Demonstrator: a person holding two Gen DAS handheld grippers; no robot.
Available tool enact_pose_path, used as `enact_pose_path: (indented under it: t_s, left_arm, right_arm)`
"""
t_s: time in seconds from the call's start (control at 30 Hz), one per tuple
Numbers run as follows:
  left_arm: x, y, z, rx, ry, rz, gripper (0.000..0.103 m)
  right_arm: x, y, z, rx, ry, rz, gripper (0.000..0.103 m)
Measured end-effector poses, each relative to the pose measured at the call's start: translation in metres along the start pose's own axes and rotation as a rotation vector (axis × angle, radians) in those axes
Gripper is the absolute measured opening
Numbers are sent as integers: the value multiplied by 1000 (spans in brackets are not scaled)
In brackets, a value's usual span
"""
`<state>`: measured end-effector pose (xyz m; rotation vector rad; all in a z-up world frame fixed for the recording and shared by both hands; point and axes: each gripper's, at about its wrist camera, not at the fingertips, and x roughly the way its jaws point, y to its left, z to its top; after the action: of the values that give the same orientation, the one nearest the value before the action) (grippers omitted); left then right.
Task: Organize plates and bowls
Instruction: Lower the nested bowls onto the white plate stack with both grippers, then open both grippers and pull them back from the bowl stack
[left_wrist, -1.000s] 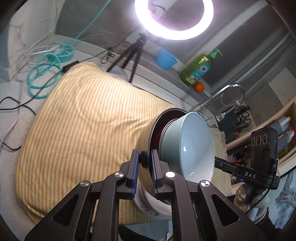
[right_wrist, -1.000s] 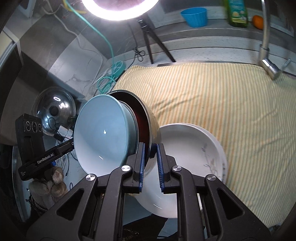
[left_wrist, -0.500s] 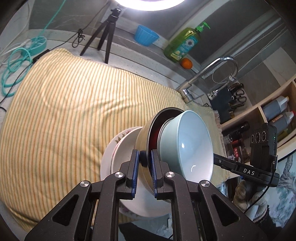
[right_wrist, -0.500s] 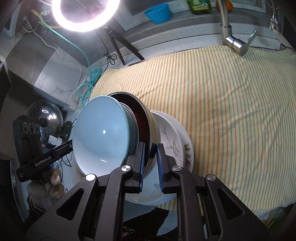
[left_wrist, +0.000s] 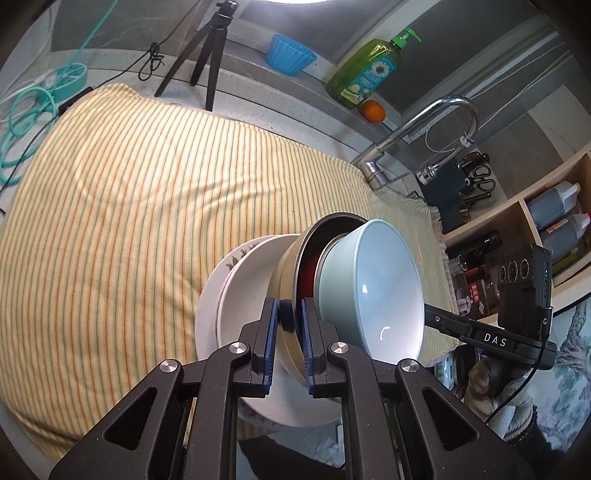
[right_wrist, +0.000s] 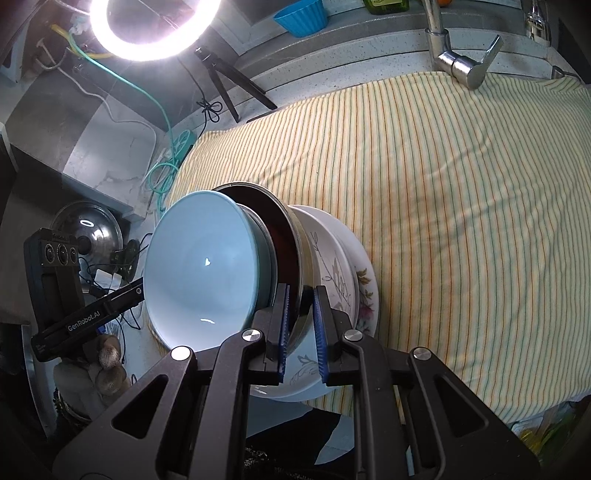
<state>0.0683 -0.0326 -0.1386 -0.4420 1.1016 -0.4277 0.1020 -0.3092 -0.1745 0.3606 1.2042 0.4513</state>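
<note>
The nested bowls are tipped on edge at the near edge of the bench, their open mouths facing sideways toward the striped cloth's (left_wrist: 129, 206) right end in the left wrist view, their round rims standing nearly upright. The outer one, a metal bowl (left_wrist: 286, 266), has a smooth cream-gold wall, a thin steel rim and a dark red inside. Seated in it is a pale blue bowl (left_wrist: 373, 288), glossy ceramic, deep and round, with a light glint low on its inner wall.

Behind the metal bowl's base lies a stack of white plates (left_wrist: 243, 280), shallow and glazed, with faint leaf and flower prints along the rims; the metal bowl looks to rest against the top plate, though contact is not clear. The stack sits on the yellow cloth with thin green and orange stripes, overhanging the near edge a little.

The left gripper (left_wrist: 287, 345) has its blue-padded jaws clenched on the metal bowl's rim, one pad outside the wall and one inside. The right gripper (right_wrist: 300, 332) is likewise clamped on the opposite side of the same rim, jaws nearly closed with only the thin wall between them
</note>
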Motion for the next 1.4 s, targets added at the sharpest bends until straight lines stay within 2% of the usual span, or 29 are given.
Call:
enact_pose_path:
  t_s: [0.37,0.87,0.93,1.03,1.13,1.2,1.27,1.3,1.33,1.4]
  left_arm:
    - [5,3,0,-7,16,5,9]
    - [-8,-1,0,21,-23,28,11]
    - [-11,0,-1,20,-29,30,13]
    - [-15,2,-2,16,-39,39,13]
    - [-19,2,-2,24,-45,53,15]
    - [-21,1,-4,39,-46,62,26]
    - [-24,-2,-6,58,-51,77,28]
    - [-25,-3,-7,67,-51,82,28]
    - [-26,-5,-8,77,-51,89,29]
    - [-28,-10,-10,102,-58,109,33]
  right_arm:
    - [3,-3,-1,12,7,1,14]
    - [-4,0,-2,-6,-23,-10,15]
    - [-7,0,-2,-10,-34,-21,18]
    - [-12,-3,-4,-1,-44,-23,32]
    - [-17,-4,-6,-2,-54,-33,32]
    - [-21,-3,-6,-10,-62,-45,32]
    - [-24,-2,-7,-26,-72,-61,33]
    - [-27,0,-8,-38,-79,-72,36]
    - [-28,1,-8,-44,-84,-77,44]
    - [-33,5,-11,-59,-101,-88,53]
